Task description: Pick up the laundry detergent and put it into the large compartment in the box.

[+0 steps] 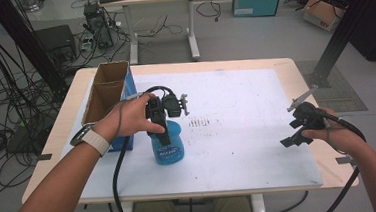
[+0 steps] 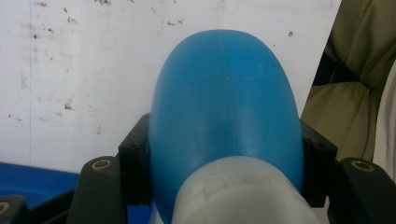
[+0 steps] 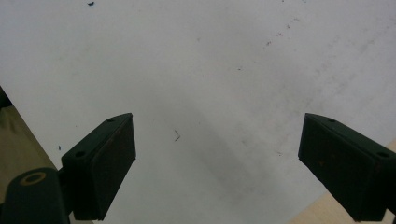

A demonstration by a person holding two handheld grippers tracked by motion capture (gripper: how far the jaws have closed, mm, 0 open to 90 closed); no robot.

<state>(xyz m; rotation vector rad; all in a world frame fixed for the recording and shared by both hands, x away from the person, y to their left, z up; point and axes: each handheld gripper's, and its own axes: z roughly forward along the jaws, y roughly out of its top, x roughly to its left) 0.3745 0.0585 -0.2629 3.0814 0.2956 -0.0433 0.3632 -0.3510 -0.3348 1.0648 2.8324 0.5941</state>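
High view: left gripper (image 1: 163, 127) clamps blue bottle (image 1: 169, 146) upright on white mat (image 1: 238, 132), centre-left. Right gripper (image 1: 298, 131) at 3 o'clock edge, jaws wide, empty. Cardboard box (image 1: 105, 89) at 10 o'clock.

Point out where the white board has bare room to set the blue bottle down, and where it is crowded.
Free: the wide stretch of white board between the blue bottle and the right gripper, and the far strip toward the table's back edge. Crowded: the left side, where the cardboard box, the left gripper and the bottle sit close together.
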